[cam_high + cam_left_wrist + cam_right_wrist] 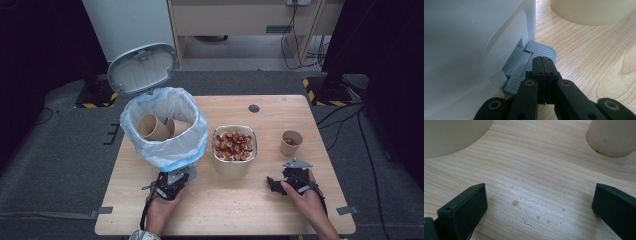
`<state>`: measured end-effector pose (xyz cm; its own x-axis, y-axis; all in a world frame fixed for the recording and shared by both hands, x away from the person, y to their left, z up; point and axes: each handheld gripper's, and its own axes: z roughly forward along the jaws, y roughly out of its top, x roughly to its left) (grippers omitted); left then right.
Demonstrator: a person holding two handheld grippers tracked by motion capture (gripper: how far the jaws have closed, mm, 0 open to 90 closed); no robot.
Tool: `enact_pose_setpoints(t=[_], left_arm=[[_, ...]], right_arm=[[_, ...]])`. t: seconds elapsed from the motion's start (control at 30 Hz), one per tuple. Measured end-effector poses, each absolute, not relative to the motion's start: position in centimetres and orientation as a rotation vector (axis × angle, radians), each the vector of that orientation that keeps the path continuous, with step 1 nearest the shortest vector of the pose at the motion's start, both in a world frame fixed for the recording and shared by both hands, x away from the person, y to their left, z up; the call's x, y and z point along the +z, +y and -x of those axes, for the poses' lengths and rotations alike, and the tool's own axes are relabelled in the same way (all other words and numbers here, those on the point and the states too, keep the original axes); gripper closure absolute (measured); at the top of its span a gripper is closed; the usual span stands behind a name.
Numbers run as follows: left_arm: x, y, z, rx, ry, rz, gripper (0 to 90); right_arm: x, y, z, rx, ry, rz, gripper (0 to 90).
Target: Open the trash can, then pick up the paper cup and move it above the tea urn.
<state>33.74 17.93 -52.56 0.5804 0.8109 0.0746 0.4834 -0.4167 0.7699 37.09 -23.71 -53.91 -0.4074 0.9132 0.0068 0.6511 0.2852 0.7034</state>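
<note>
I have the left gripper (543, 59) down at the near foot of the pedal bin (165, 132), its jaws pressed together with nothing between them, their tips resting on the ribbed grey pedal (541, 50). The bin lid (142, 68) stands open at the far left, so I judge the pedal is being held down. Two paper cups (152, 127) already lie inside on the blue liner.

The right gripper (280, 182) sits low over the table (240, 210) at the near right, jaws spread wide and empty. The third paper cup (291, 143) stands upright just beyond it, on the far right, with something dark inside; the bowl of red fruit (235, 144) is between the cup and the bin.

To do this step well, I keep steady downward pressure on the pedal so the lid does not drop. With the right, I advance straight to the cup, close gently around its middle so the wall does not crush, and carry it level over the bowl. The liner's rim is high, so the cup needs lifting well clear before release.
</note>
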Motion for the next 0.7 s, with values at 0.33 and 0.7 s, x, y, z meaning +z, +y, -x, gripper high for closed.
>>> enact_pose_setpoints(t=[0.33,0.7], left_arm=[[-52.6,18.0,-33.8,0.574,1.03,-2.084,89.5],[-52.5,17.9,-33.8,0.579,1.03,-2.089,89.5]], right_arm=[[-53.9,-23.8,-37.1,0.902,2.173,-1.398,0.9],[-52.8,-25.0,-37.1,0.94,2.137,-1.377,5.4]])
